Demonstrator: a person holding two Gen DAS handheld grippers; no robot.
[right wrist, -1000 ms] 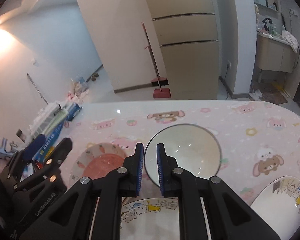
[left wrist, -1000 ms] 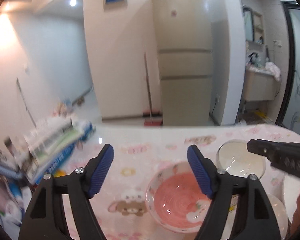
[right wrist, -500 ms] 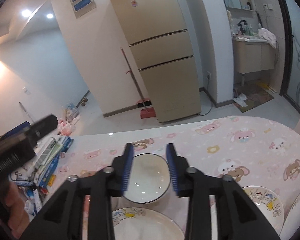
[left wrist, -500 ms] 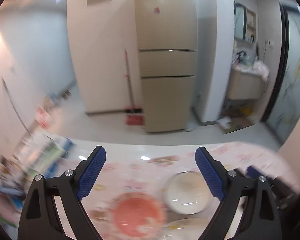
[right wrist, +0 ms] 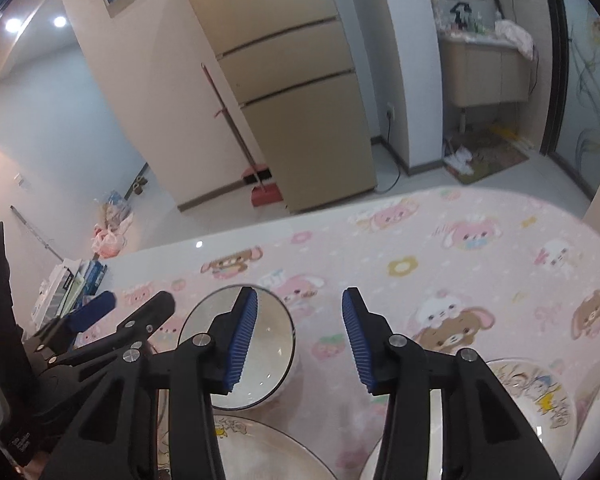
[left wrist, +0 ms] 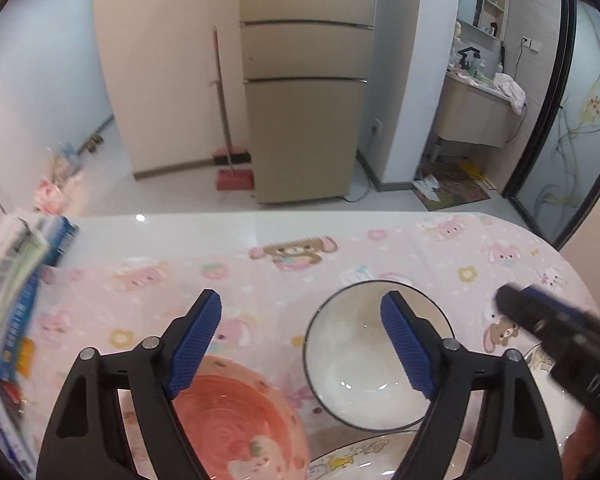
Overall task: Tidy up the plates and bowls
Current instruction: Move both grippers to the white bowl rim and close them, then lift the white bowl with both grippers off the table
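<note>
1. Pink cartoon-print tablecloth [left wrist: 420, 256] covers the table across the lower half of both views, with a beige fridge [left wrist: 304, 120] standing behind it at upper centre.
2. Low in the left wrist view, the left gripper [left wrist: 304, 340] has its jaws spread wide, having just closed a little, and nothing is between the pads.
3. Just beyond it, the pink bowl [left wrist: 236, 424] lies under the left finger at lower centre, and the white bowl [left wrist: 364, 376] sits right of it behind the right finger.
4. In the right wrist view, the right gripper [right wrist: 298, 340] is partly spread and empty over bare cloth.
5. A cartoon plate [right wrist: 260, 452] lies at the bottom edge, touching or overlapping the white bowl's base; another patterned plate [right wrist: 540, 396] sits at lower right.
6. Risk, as I judge it: both grippers crowd the same cluster, so their fingers could knock together, or a finger could clip a bowl rim and shove it onto a neighbouring plate.
</note>
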